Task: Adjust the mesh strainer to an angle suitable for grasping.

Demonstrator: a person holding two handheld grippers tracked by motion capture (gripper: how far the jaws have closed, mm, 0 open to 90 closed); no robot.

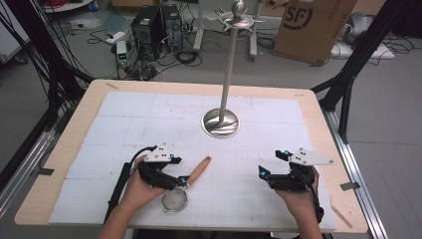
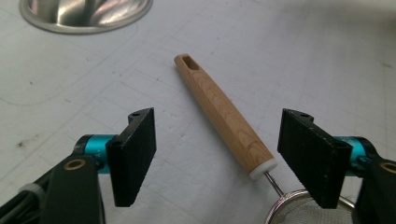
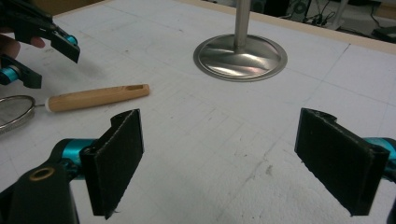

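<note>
The strainer (image 1: 175,200) is lying near the table's near-left edge, its round wire-mesh bowl joined by a thin wire to a tapered wooden handle (image 2: 222,113) with a slotted far end; the left gripper (image 1: 183,181) is straddling that handle, jaws apart, not touching; the right gripper (image 1: 262,172) is hanging released; a far cardboard box (image 1: 312,27) reads "SF".

A wooden table (image 1: 59,164) carries a white gridded mat (image 1: 149,124) over most of its top. On the mat stands a steel stand (image 1: 221,122); a strainer (image 1: 191,180) lies nearer the person, left of the stand.
</note>
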